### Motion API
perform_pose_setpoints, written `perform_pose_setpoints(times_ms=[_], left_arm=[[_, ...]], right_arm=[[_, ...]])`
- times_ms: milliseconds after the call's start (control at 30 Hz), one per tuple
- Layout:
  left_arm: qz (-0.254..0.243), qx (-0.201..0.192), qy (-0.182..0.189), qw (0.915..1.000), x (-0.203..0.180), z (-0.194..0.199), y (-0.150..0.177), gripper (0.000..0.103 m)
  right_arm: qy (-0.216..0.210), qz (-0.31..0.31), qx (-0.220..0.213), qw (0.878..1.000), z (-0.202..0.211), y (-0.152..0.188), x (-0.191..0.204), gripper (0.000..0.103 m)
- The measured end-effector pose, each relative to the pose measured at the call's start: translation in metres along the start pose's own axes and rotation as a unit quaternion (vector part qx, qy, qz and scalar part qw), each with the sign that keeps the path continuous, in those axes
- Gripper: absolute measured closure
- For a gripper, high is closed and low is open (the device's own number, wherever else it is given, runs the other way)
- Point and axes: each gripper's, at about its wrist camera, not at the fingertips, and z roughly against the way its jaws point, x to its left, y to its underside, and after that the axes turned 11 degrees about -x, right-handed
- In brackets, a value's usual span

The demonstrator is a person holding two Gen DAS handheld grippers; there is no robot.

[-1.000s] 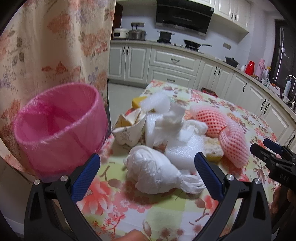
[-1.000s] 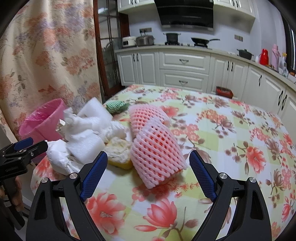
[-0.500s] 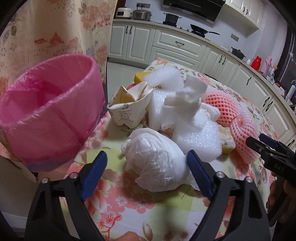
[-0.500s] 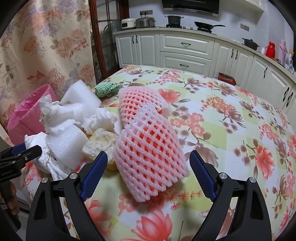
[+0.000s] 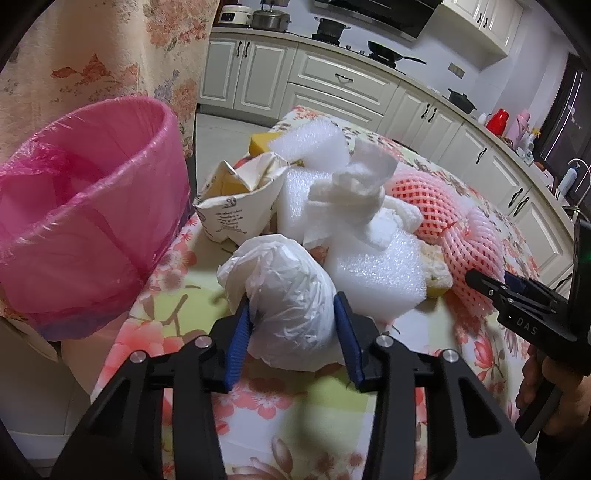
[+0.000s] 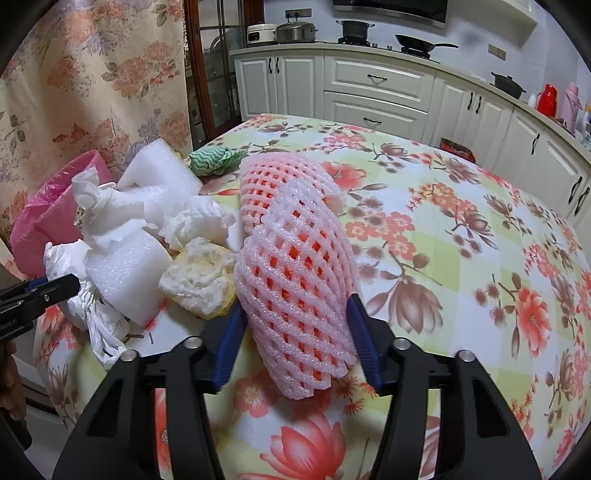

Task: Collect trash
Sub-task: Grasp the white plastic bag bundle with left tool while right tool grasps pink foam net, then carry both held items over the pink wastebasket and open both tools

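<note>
From the left wrist, the left gripper (image 5: 291, 328) has just closed, its fingers pinching the crumpled white plastic bag (image 5: 284, 295) on the counter (image 5: 155, 339) beside the pink-lined bin (image 5: 85, 218). From the right wrist, the right gripper (image 6: 295, 332) has been closing, its fingers pressing both sides of the pink foam net (image 6: 295, 280) lying on the counter.

Red flask (image 6: 551, 99), wok (image 6: 417, 41), perhaps rice cooker (image 6: 261, 33).

A pink-lined bin (image 5: 85, 206) stands at nine o'clock. The tablecloth (image 6: 461, 236) is yellow-green and white check with coral flowers. The plastic bag (image 5: 288, 291) and foam blocks (image 5: 376, 273) are white; the fruit net (image 6: 295, 280) is pale pink mesh. The gripper pads (image 5: 236, 336) are blue.
</note>
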Motion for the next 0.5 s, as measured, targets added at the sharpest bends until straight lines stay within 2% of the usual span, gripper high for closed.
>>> perform_pose_setpoints(times_ms=[133,500], left_arm=[[0.000,-0.010,0.001,1.0000,0.001,0.010,-0.005,0.062],[-0.006,-0.046,0.001,0.9989,-0.002,0.041,-0.020,0.062]], right_arm=[[0.001,-0.001,-0.008,1.000,0.010,-0.001,-0.002,0.058],[0.005,-0.012,-0.047,0.999,0.048,-0.017,-0.004,0.058]])
